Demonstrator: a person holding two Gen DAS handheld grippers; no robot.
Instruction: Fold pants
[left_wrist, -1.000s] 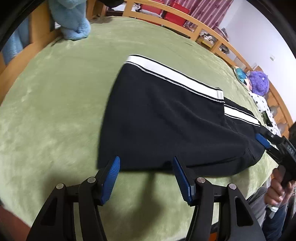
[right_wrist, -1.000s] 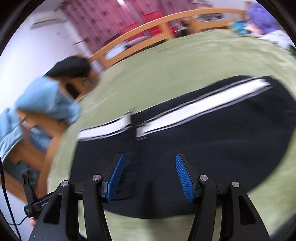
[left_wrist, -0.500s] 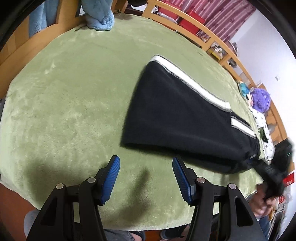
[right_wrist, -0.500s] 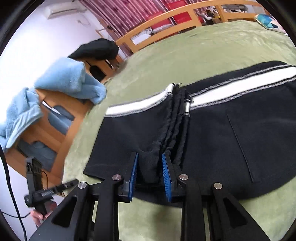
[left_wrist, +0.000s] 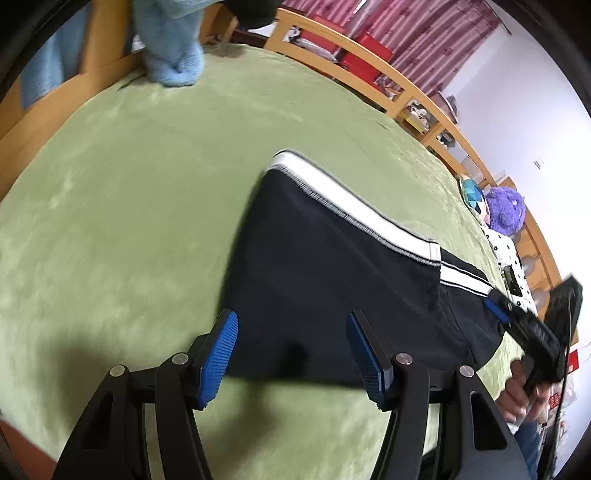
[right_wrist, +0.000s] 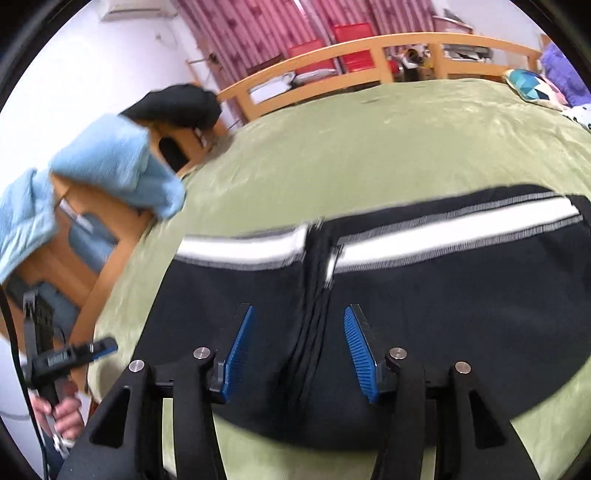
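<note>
Black pants (left_wrist: 332, 280) with a white side stripe (left_wrist: 351, 206) lie folded on the green bed cover (left_wrist: 129, 221). My left gripper (left_wrist: 291, 350) is open and empty, its fingers over the pants' near left corner. The right gripper (left_wrist: 517, 321) shows at the pants' right end in this view. In the right wrist view the pants (right_wrist: 424, 306) spread across the cover, the gathered waistband fold (right_wrist: 314, 295) running toward me. My right gripper (right_wrist: 299, 350) is open, astride that fold, holding nothing. The left gripper (right_wrist: 88, 350) shows at the lower left.
Wooden bed rails (left_wrist: 369, 62) ring the bed. A light blue towel (left_wrist: 173, 44) hangs on the far left rail, also in the right wrist view (right_wrist: 114, 166). A purple plush (left_wrist: 506, 210) and a patterned cushion (left_wrist: 476, 195) lie at the far right. Black clothing (right_wrist: 173, 107) drapes a rail.
My right gripper was nearly shut around the waistband fold half a second ago and now stands wide open. My left gripper has moved back in over the pants' corner.
</note>
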